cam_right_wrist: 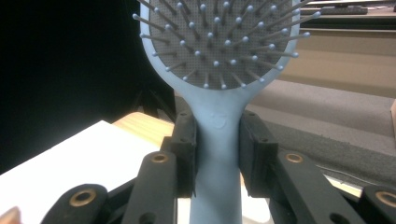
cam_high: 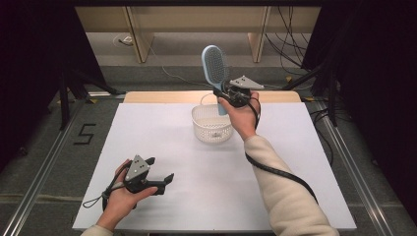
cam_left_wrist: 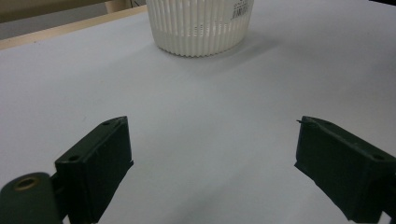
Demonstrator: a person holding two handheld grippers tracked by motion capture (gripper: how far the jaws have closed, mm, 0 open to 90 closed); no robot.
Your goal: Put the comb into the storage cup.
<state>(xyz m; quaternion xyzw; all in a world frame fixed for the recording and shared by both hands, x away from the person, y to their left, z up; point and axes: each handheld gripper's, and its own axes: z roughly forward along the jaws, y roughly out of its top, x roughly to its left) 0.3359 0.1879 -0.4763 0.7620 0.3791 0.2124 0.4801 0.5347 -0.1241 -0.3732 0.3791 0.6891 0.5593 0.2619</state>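
Left gripper [cam_high: 158, 174]: in the person's left hand [cam_high: 120, 194], low over the white tabletop [cam_high: 162, 137] near its front left corner; its jaws point toward the right edge and a little toward the far edge
Left jaws: spread wide, with nothing between them; in the left gripper view the bare white surface lies between the two black pads [cam_left_wrist: 100, 163]
Cable: a dark loop trails from the left gripper toward the front left corner
Basket [cam_high: 212, 124]: white, ribbed plastic, standing upright on the tabletop a little beyond the middle, toward the far edge; well apart from the left gripper; a small printed label sits near its rim
Hairbrush [cam_high: 215, 66]: pale blue, oval head with grey bristle pad, held upright in the air above the far edge; the head is uppermost and its handle runs down behind the basket's far rim, whether it touches the basket I cannot tell
Right gripper [cam_right_wrist: 217, 154]: in the person's right hand [cam_high: 242, 115], raised above the far side of the tabletop, just right of the basket
Right jaws: closed narrow on the hairbrush handle just below the head, both pads pressing its sides
Sleeve [cam_high: 290, 196]: cream, running from the front right corner up to the right hand
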